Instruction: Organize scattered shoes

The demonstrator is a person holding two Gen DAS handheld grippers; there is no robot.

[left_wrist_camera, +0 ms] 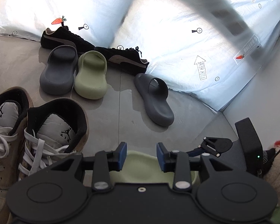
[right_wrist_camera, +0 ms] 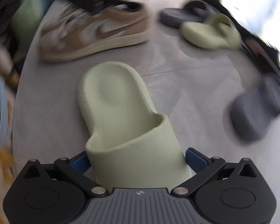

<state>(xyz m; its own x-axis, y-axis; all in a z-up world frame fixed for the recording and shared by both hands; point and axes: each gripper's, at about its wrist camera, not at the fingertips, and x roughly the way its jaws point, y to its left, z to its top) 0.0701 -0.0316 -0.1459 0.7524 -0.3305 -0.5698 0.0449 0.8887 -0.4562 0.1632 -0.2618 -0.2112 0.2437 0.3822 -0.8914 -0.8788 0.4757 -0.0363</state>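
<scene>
Right tongs (right_wrist_camera: 138,165): clenched on the strap end of a green slide (right_wrist_camera: 121,112), one blue pad on each side of it. The slide's heel points away from the tongs, over the grey floor (right_wrist_camera: 177,85).
Left tongs (left_wrist_camera: 141,156): released, with a gap between the blue pads. Nothing is between them. A bit of the same green slide shows just below them.
Other green slide (left_wrist_camera: 90,74): on the floor, touching a dark grey slide (left_wrist_camera: 58,71) on its left side.
Second grey slide (left_wrist_camera: 155,99): alone on the floor, to the right of the other green slide and apart from it.
Black sneakers: one black sneaker (left_wrist_camera: 65,38) sits behind the dark grey slide, the other black sneaker (left_wrist_camera: 125,58) sits just behind the other green slide. Both lie along the edge of a white sheet (left_wrist_camera: 177,37) with carrot pictures.
Tan high-tops (left_wrist_camera: 46,130): two side by side with white laces, nearer than the other green slide and to its left.
Right wrist view: blurry at the edges.
</scene>
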